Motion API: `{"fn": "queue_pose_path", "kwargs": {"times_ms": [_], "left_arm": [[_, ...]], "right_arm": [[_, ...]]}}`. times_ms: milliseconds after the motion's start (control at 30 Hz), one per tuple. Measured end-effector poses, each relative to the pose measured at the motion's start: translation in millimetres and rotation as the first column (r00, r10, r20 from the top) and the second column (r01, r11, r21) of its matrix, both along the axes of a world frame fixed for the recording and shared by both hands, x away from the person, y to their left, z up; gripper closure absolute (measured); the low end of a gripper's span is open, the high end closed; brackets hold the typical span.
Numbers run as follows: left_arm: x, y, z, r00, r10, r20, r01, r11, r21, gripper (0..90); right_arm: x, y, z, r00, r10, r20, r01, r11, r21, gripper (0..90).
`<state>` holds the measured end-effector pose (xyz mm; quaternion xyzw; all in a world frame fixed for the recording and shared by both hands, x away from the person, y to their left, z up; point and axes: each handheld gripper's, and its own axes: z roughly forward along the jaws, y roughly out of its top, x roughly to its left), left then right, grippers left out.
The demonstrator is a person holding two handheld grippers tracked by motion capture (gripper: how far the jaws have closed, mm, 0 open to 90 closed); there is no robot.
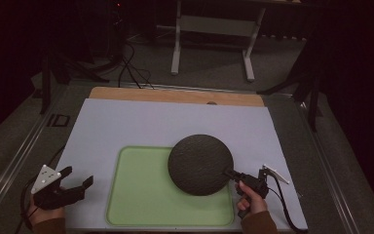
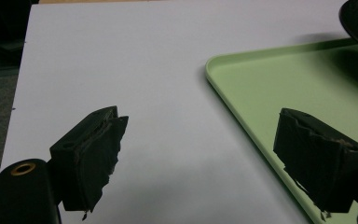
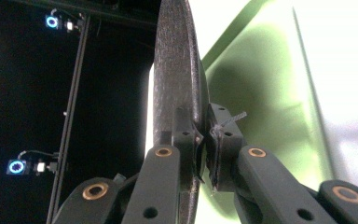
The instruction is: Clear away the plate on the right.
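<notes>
On the white table cover point(image 1: 126, 122) lies a green tray point(image 1: 141, 195).

**Background items, nothing else**

White sheet point(image 1: 175, 122) lies under and ahead of the fingers of the left gripper point(image 1: 78, 175). Wooden tabletop point(image 1: 175, 95) shows as a strip at the sheet's far edge. Well beyond the fingers: white desk frame point(image 1: 214, 39) on grey floor point(image 1: 214, 73), black cables point(image 1: 131, 73) beside it. Two ring lights point(image 3: 52, 22) by a dark pole point(image 3: 72, 107), left of the fingers of the right gripper point(image 3: 204, 135) in its own view.
</notes>
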<state>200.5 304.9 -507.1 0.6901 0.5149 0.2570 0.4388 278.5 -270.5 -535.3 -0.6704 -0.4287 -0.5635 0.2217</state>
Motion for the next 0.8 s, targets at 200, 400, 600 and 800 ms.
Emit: {"fn": "queue_pose_path", "kwargs": {"times_ms": [200,400,600,800], "left_arm": [[-0.2,0.4,0.1,1.0,0.0,0.001,0.0,1.0,0.0,15.0],[-0.5,0.6,0.4,1.0,0.001,0.001,-0.001,1.0,-0.001,15.0],[-0.6,0.7,0.4,1.0,0.001,0.002,-0.001,1.0,-0.001,15.0],[-0.9,0.9,0.6,1.0,0.002,0.004,-0.002,1.0,-0.003,15.0]], "right_arm": [[-0.6,14.2,-2.6,0.9988,0.048,-0.011,-0.048,0.999,-0.012,82.3],[-0.5,28.8,-6.0,0.9959,0.089,-0.018,-0.089,0.996,-0.03,82.3],[-1.5,43.0,-9.1,0.9899,0.138,-0.032,-0.14,0.988,-0.059,81.9],[-4.6,55.2,-11.5,0.9804,0.193,-0.041,-0.195,0.978,-0.071,82.3]]}}
